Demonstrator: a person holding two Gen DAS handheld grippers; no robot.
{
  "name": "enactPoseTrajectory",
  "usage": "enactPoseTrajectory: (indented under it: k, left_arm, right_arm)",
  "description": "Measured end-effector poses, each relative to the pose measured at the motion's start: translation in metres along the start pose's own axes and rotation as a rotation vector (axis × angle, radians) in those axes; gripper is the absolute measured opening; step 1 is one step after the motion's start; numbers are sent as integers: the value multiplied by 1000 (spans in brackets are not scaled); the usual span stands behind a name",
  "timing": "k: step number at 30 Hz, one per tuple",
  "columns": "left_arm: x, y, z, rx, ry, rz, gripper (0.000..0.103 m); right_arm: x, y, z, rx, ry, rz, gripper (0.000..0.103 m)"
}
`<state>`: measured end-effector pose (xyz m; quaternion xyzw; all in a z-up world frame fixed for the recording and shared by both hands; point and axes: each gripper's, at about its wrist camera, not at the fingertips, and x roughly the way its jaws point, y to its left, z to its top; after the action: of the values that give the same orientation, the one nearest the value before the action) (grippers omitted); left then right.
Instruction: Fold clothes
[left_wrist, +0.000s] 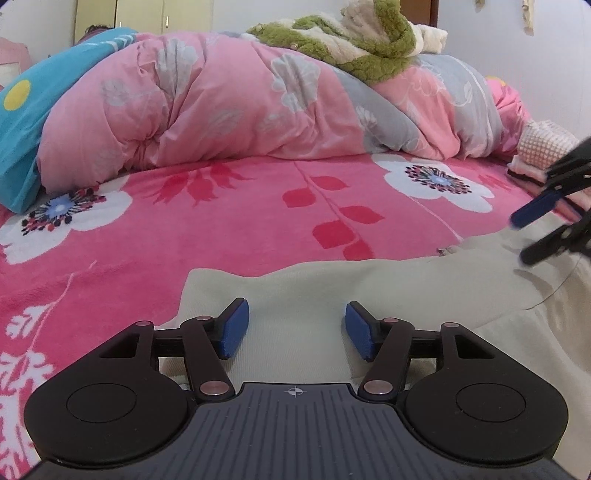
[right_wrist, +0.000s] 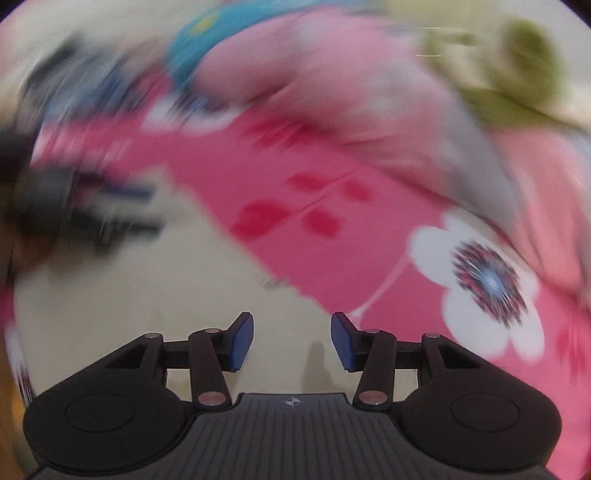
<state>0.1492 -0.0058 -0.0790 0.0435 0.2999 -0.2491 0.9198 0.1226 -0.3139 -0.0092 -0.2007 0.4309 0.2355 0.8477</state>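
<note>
A cream garment lies flat on a pink flowered bedspread. My left gripper hovers open just above the garment's near left part, nothing between its blue pads. The right gripper enters at the far right edge of the left wrist view, open, above the garment's right side. The right wrist view is motion-blurred: the right gripper is open over the cream garment, and the left gripper shows as a dark smear at the left.
A rolled pink and grey floral duvet lies across the back of the bed, with a green and cream fleece on top. A blue cloth sits at the left, a folded checked cloth at the right. Cupboard doors stand behind.
</note>
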Motion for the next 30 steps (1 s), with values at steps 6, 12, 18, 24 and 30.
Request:
enactPoseTrajectory:
  k: [6, 12, 18, 24, 30]
  left_arm:
    - [1, 4, 1, 0, 0, -33, 62]
    - [1, 6, 1, 5, -4, -53, 63]
    - [1, 6, 1, 4, -9, -58, 63]
    - [0, 5, 1, 10, -18, -49, 63]
    - [-4, 5, 1, 2, -39, -21, 63]
  right_arm:
    - [35, -5, 34, -134, 172, 154, 48]
    - [61, -23, 50, -124, 309, 284, 48]
    - [60, -14, 52, -113, 329, 268, 27]
    - [35, 50, 38, -280, 224, -40, 4]
    - [32, 88, 26, -401, 112, -334, 2]
